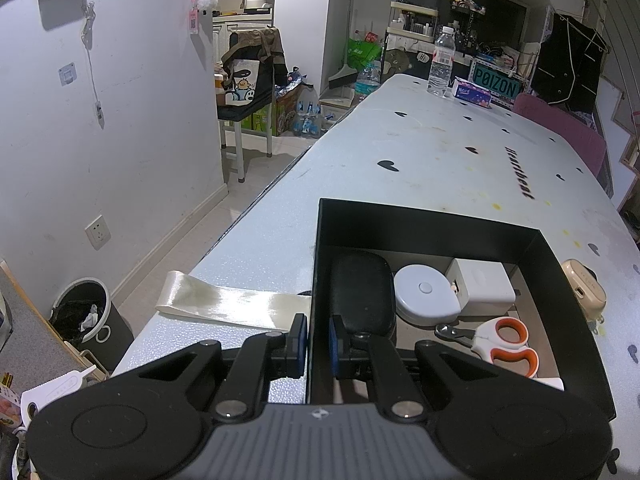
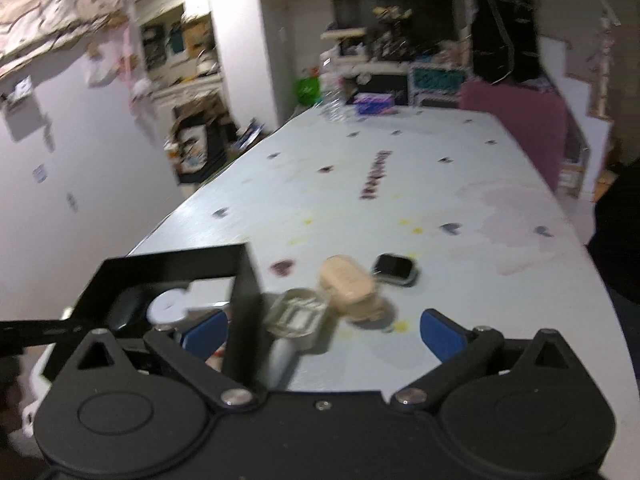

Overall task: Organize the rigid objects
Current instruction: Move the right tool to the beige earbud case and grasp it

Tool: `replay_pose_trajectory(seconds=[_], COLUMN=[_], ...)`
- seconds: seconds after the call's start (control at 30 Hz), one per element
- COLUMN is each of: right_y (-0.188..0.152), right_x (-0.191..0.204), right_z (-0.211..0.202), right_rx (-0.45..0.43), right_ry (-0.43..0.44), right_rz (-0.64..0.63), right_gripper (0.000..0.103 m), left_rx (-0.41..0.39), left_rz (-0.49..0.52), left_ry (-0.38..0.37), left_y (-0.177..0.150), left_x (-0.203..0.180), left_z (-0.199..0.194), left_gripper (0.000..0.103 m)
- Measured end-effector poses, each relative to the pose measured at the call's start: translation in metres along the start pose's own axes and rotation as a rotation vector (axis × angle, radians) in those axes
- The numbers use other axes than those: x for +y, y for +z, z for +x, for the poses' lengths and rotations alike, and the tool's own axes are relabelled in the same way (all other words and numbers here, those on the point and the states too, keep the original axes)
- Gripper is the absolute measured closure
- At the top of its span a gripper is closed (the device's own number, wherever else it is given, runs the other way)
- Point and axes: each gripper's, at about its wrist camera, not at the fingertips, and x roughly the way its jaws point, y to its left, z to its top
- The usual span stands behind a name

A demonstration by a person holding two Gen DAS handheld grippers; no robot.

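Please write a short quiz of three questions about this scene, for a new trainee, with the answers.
1. True or false: the left gripper is clamped on the wall of the black box.
2. Which item lies outside the box? A) the scissors B) the beige case C) the white round tape measure
3. Fill in: the right gripper is ____, with nothing held.

Key: 1 true; 2 B; 3 open.
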Motion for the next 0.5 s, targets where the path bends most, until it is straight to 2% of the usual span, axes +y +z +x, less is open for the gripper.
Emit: replay_pose_trajectory(seconds=[0.1,0.17,0.23,0.37,0.5], right_y=[-0.007,-0.013,-0.019,-0.024,-0.016], right_x=[-0.012,-0.022,-0.026,-0.029,-0.035], right_z=[0.009,0.014,0.021,0.042,0.065], right_rx=[-0.004,-0.030,-0.040,-0.069,-0.057], right_ry=[-0.011,0.035,0.037,0.007,0.011], right_rz=[0.016,0.022,0.002,-0.071,-0.066], right_gripper=[0.000,0.000,0.001,0.019,0.027], left_rx=[0.000,0.000,0.000,0.000,0.000], left_rz=[0.000,0.000,0.000,0.000,0.000], left_ry=[0.000,0.000,0.001,0.000,0.000], left_y=[0.000,0.000,0.000,0.000,0.000], left_x=[0.000,0.000,0.000,0.000,0.000], left_z=[0.000,0.000,0.000,0.000,0.000], left_gripper=[0.092,0.092,0.092,0.092,0.092])
